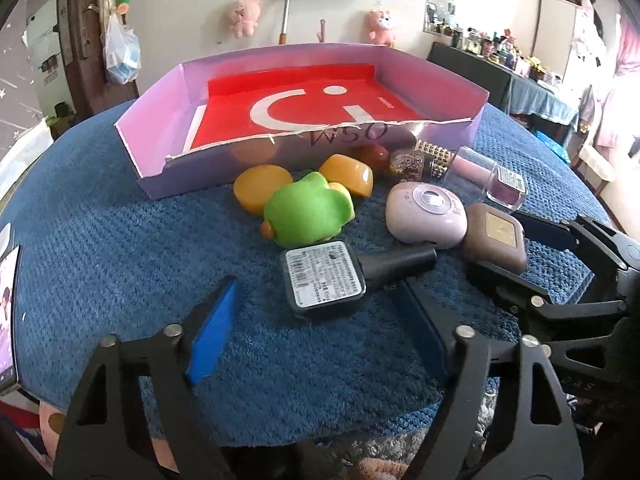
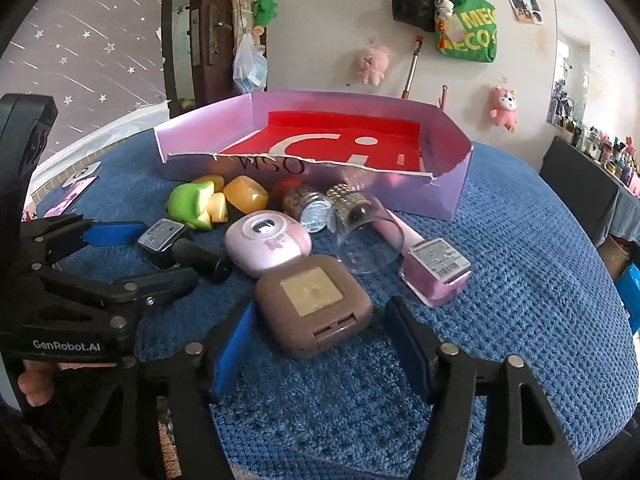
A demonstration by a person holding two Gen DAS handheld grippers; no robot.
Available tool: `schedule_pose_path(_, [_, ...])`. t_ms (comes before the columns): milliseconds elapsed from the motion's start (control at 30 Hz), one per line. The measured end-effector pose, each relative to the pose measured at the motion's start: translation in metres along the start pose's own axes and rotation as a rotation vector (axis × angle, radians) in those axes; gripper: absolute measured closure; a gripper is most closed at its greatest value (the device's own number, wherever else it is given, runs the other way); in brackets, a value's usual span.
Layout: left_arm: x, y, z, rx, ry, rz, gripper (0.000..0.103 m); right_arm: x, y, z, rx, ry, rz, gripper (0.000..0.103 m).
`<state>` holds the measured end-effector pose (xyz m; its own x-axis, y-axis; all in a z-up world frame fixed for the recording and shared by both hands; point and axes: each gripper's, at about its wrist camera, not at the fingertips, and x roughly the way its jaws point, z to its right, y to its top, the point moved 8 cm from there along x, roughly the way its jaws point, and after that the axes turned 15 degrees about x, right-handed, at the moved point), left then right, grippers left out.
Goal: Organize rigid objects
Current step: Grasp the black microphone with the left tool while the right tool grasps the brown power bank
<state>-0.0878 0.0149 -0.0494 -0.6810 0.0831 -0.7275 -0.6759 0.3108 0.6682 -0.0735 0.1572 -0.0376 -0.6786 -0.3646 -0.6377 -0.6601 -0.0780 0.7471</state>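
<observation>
Daylight enters from the right side and overexposes that edge in the left wrist view. The red tray floor [image 1: 304, 104] shows washed glare. Both pictures are bright and slightly soft, with strong fisheye bending and dark corners; shadows stay weak

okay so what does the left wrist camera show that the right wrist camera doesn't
Only the left wrist view shows its own open left gripper straddling the black bottle. Only the right wrist view shows the brown compact's hinge edge and the clear glass mouth-on. Both share the pink tray, green toy, pink case and brown compact.
</observation>
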Motion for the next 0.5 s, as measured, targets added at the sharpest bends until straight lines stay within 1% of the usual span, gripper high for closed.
schedule_pose_path(33, [0.0,0.001,0.0,0.004,-0.003,0.002,0.036,0.0,0.0,-0.002,-0.003,0.005,0.0,0.043])
schedule_pose_path(133, [-0.002,0.003,0.002,0.021,-0.017,0.012,0.05,0.001,0.001,-0.005,-0.011,0.007,-0.001,0.043])
schedule_pose_path(200, [-0.003,0.002,0.001,0.024,-0.012,0.015,0.053,0.001,0.001,-0.007,-0.016,0.004,0.0,0.043])
schedule_pose_path(300, [-0.004,0.001,-0.002,0.009,-0.011,0.018,0.064,0.001,0.001,-0.008,-0.01,0.007,0.001,0.044])
schedule_pose_path(367, [-0.005,0.001,-0.003,-0.006,-0.032,0.022,0.064,0.0,0.002,-0.01,-0.006,0.011,0.005,0.044])
schedule_pose_path(467, [-0.006,0.0,-0.004,0.003,-0.02,0.018,0.065,-0.003,0.003,-0.012,-0.012,0.012,0.013,0.044])
schedule_pose_path(500, [-0.007,-0.001,-0.004,0.005,-0.019,0.021,0.067,-0.004,0.004,-0.013,-0.013,0.014,0.016,0.044])
